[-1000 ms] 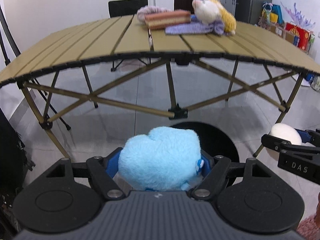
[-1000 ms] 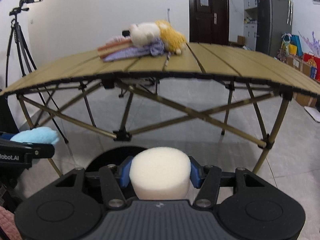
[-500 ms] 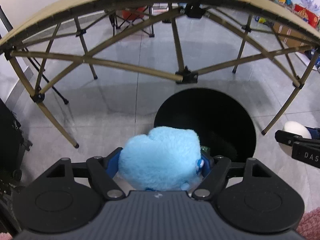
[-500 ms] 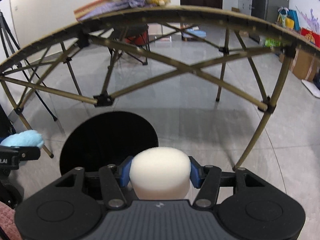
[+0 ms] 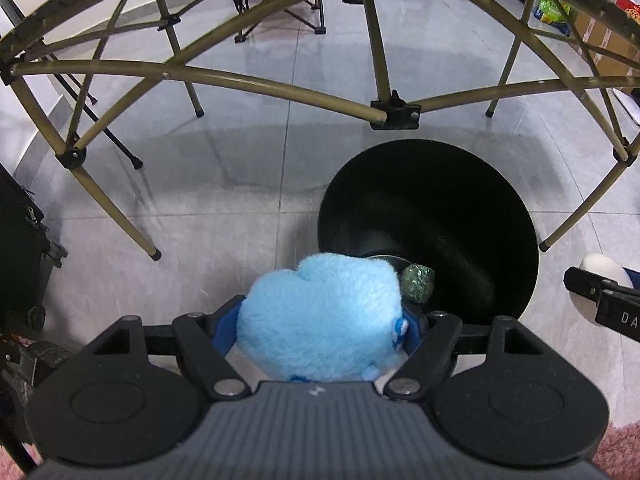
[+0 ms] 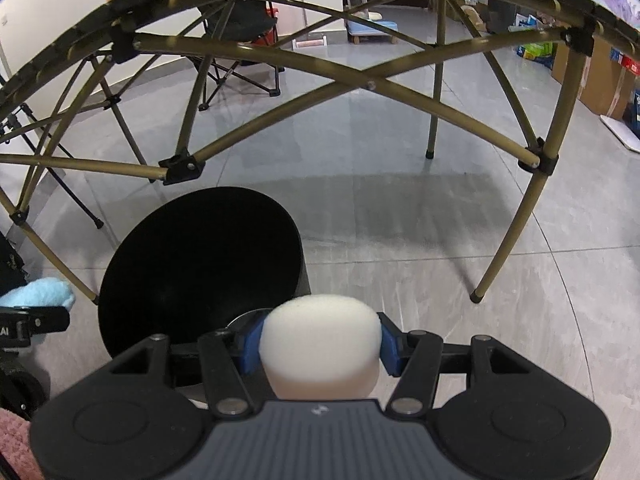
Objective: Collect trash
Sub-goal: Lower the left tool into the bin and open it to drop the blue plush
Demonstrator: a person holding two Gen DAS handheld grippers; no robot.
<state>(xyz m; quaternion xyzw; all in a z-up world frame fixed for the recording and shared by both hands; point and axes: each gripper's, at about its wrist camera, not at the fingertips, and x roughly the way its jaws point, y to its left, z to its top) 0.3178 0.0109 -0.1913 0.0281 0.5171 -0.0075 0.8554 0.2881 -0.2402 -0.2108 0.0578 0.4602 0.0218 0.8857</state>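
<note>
A blue plush toy (image 5: 324, 316) is clamped between the pads of the left gripper (image 5: 324, 320), and a white foam piece (image 6: 320, 344) is pinched in the right gripper (image 6: 320, 348); both are held above the floor at the near rim of the black bin (image 5: 460, 200), under the folding table's frame (image 5: 280, 90). A green crumpled wrapper (image 5: 417, 283) is seen inside the bin already. Neither load is judged to be centred over the opening — a release here could send the foam off the rim and onto the tiles. The plush, being light and fuzzy, may be snagged on a pad when let go — and the two grippers could be knocked together over one narrow mouth
</note>
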